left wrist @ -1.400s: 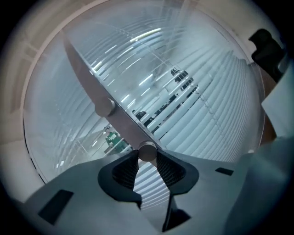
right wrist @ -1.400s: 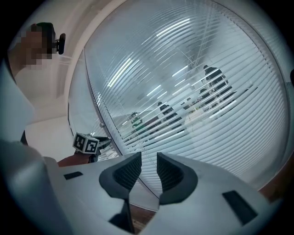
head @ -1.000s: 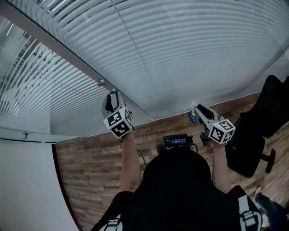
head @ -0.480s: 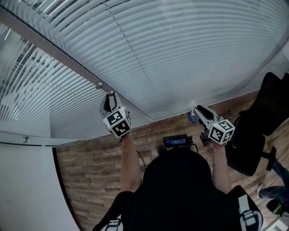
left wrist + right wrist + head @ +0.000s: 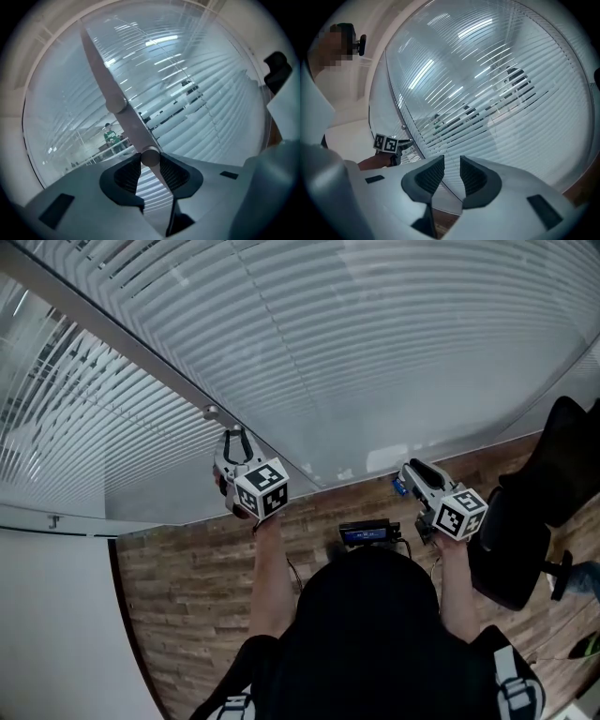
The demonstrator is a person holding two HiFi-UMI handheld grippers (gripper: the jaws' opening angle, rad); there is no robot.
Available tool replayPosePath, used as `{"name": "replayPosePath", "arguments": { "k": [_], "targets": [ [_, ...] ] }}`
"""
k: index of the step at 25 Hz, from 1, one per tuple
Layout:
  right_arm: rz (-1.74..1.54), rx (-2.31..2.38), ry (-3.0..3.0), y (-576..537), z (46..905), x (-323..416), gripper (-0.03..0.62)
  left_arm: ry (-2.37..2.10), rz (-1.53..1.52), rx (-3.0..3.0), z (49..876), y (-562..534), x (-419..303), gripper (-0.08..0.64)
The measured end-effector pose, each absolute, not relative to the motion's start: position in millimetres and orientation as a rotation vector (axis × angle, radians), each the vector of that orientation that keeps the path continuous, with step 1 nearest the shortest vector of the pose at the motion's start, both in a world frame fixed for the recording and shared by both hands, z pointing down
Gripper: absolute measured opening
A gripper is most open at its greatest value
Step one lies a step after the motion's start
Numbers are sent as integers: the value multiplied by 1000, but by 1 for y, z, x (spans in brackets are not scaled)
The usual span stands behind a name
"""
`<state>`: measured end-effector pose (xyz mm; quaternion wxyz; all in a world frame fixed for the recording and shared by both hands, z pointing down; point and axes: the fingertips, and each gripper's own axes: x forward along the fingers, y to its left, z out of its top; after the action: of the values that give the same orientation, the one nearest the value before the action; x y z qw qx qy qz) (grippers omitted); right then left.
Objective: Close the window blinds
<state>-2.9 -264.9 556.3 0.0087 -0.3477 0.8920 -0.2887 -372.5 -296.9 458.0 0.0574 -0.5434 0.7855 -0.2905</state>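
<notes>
Left claw (image 5: pixel 150 161) has just been closing and pinches the tilt wand (image 5: pixel 133 131), which hangs in front of the blinds (image 5: pixel 375 352) at the window — looks like the twist step. Right claw (image 5: pixel 452 171) narrow, empty. Next — roll the wand until the blinds shut flat

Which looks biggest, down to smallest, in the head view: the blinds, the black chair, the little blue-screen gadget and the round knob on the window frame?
1. blinds, filling most of the view
2. black chair
3. blue-screen gadget, though it may just sit nearer the camera
4. round knob, tiniest
</notes>
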Motion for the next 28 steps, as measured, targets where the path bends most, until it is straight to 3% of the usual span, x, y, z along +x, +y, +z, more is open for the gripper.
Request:
{"name": "replayPosePath", "arguments": {
  "k": [4, 8, 13, 22, 25, 28],
  "targets": [
    [-902, -1087, 2790, -264, 556, -3, 106, 2635, -231, -2026, 460, -289, -372, 151],
    [-910, -1098, 2787, -264, 556, -2, 106, 2669, -61, -2062, 449, -289, -378, 160],
    [-907, -1107, 2780, -264, 557, -1, 106, 2658, -252, -1995, 453, -293, -378, 138],
    [-905, -1099, 2787, -265, 556, -2, 106, 2295, -1097, -1483, 458, -295, -376, 137],
    [-904, -1086, 2792, -265, 554, -6, 106, 2222, -1188, -1413, 458, -296, -374, 137],
    [-902, -1078, 2795, -264, 555, -8, 106, 2291, -1072, -1518, 460, -295, -374, 137]
  ]
}}
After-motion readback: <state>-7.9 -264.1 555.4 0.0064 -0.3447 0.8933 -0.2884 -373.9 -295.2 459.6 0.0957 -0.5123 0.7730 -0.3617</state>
